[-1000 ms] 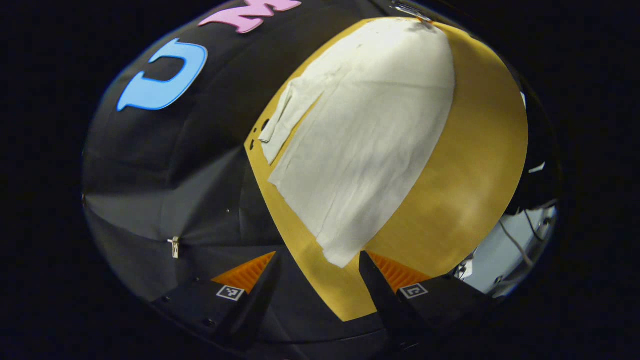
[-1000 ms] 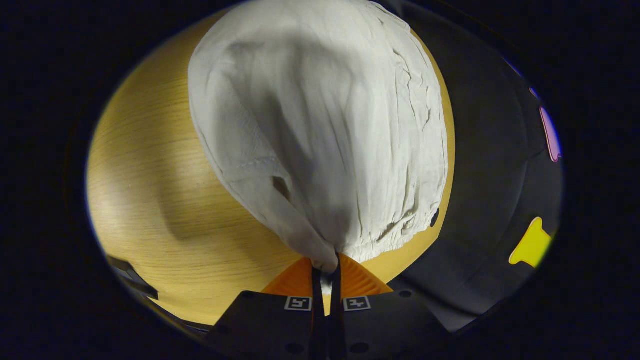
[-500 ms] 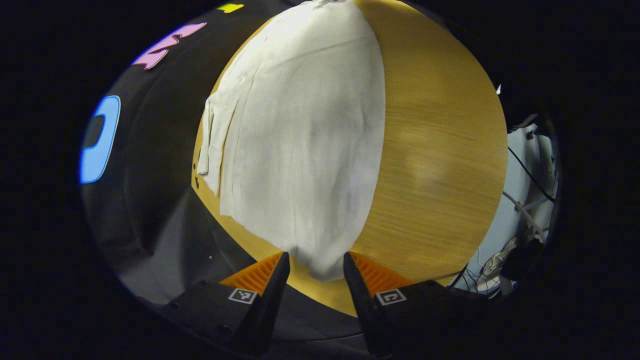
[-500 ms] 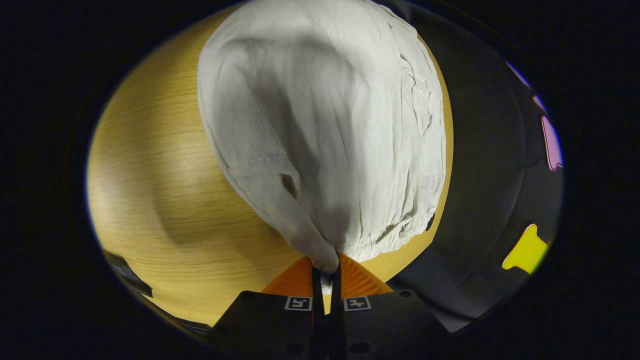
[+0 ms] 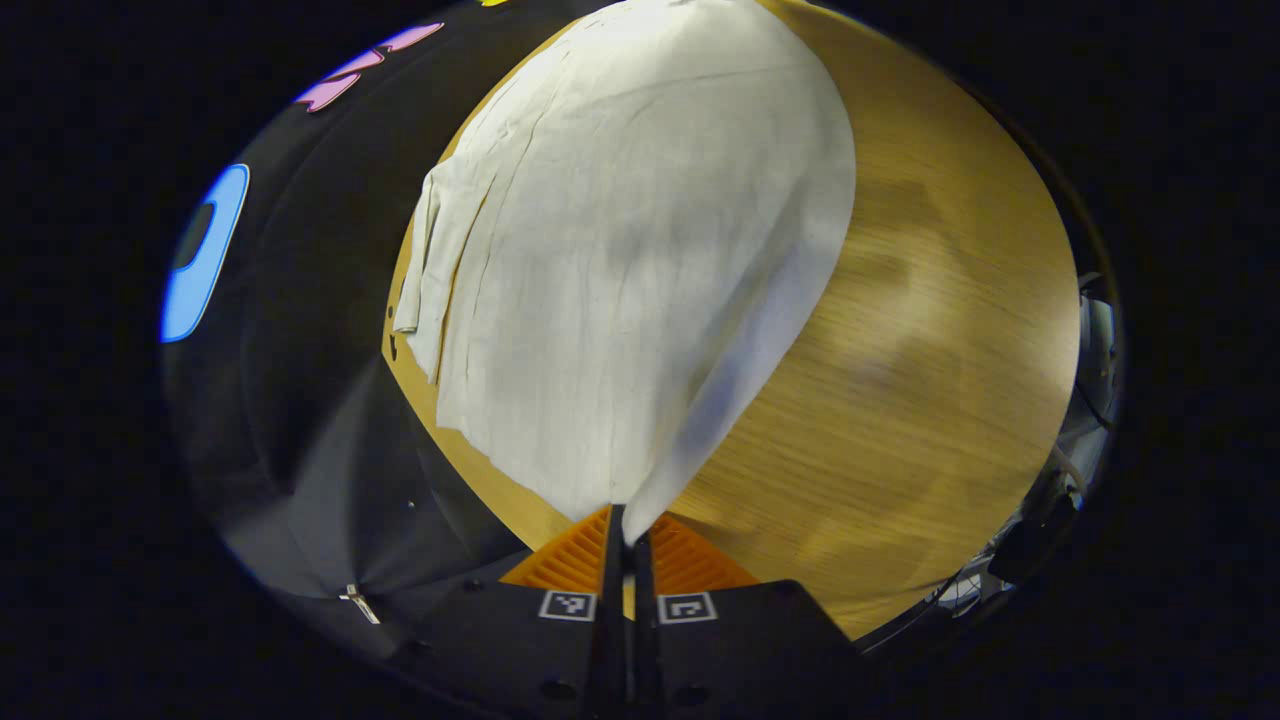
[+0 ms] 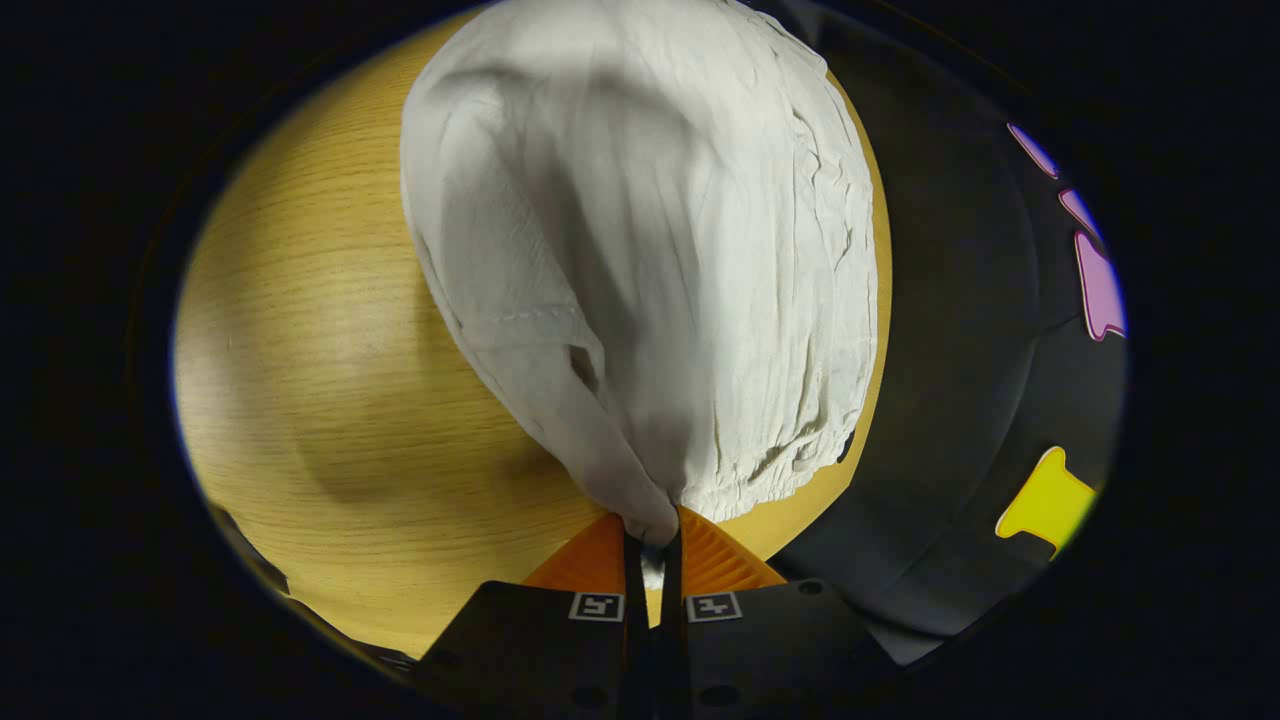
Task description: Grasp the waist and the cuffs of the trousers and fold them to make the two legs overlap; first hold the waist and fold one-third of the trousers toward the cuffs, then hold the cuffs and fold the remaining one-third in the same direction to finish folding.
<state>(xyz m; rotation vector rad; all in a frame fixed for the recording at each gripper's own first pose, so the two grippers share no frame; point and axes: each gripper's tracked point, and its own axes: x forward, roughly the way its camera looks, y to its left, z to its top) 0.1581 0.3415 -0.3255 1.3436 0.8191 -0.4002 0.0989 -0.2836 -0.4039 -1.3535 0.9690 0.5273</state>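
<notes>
White trousers point(image 5: 630, 260) lie along a wooden table point(image 5: 900, 400). In the left gripper view my left gripper point(image 5: 626, 535) is shut on the corner of a cuff, and the cloth rises a little from the wood there. In the right gripper view the gathered waist end of the trousers point(image 6: 660, 280) bulges upward, with my right gripper point(image 6: 652, 540) shut on a pinch of the waistband. A small pocket slit shows near that pinch. The elastic waist hem runs off to the right of the fingers.
The table point(image 6: 320, 400) edge sits close behind both grippers, with the black booth cloth point(image 5: 300, 400) beyond it. Bare wood lies beside the trousers in both views. Cables and grey gear point(image 5: 1060, 480) hang off the table's far side.
My left gripper moved onto the cuff corner and went from open to shut on it, lifting the cloth slightly. My right gripper kept its hold on the waist, nearly still.
</notes>
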